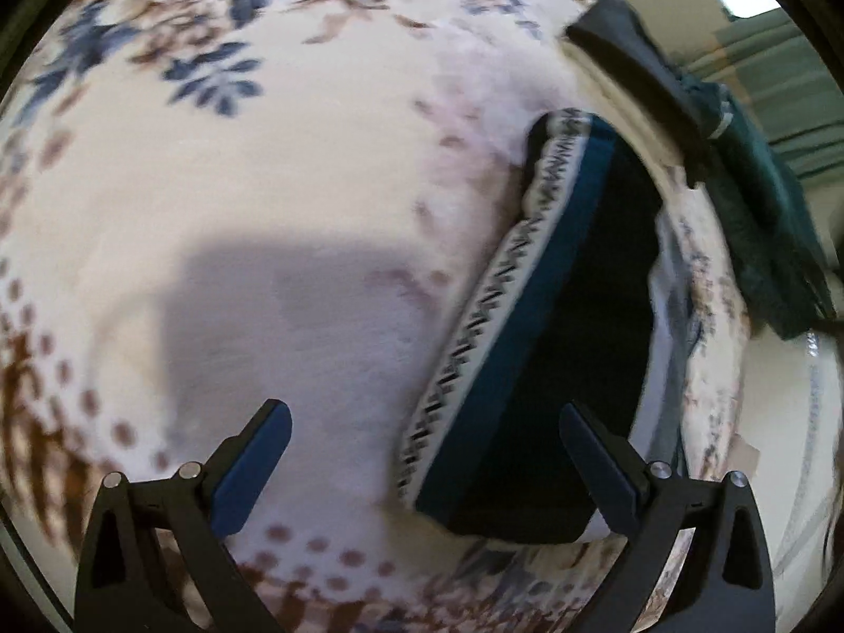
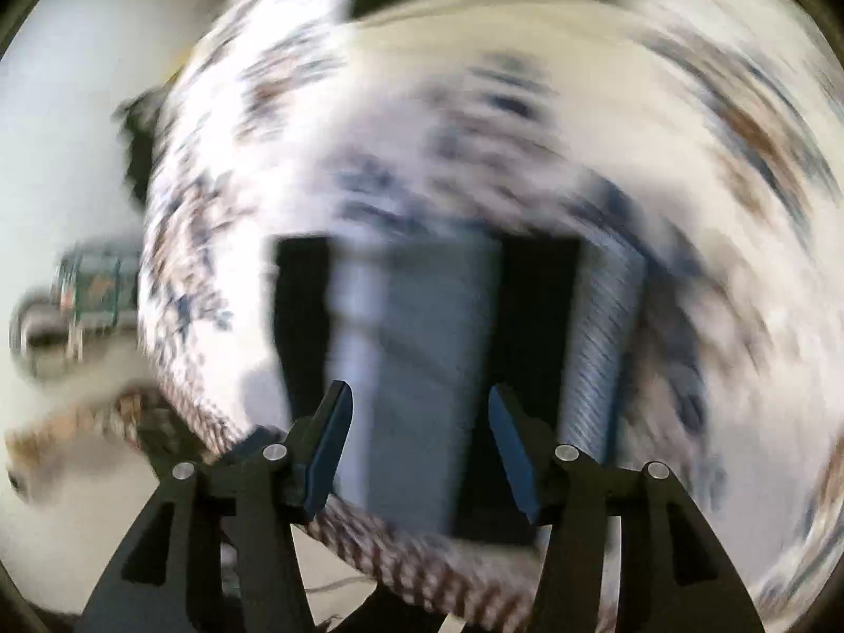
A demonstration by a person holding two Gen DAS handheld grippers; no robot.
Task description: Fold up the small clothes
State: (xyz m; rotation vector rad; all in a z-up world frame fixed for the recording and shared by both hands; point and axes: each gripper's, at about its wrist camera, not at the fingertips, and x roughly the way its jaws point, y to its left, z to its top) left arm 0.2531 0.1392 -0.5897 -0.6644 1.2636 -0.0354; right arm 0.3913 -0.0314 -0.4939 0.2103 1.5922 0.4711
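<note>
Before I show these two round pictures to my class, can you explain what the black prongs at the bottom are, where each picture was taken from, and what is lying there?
The prongs belong to two hand-held grippers; a person carries one in each hand. Each picture comes from a wide-angle camera on a gripper, looking along its fingers. In the left view, the left gripper is open and empty above a flowered blanket, beside a folded dark garment with a zigzag waistband. The blurred right view shows the right gripper open over that garment, holding nothing.

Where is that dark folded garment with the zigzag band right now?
In the left wrist view the dark folded garment lies at right on the floral blanket, near its edge, with dark green cloth beyond.
</note>
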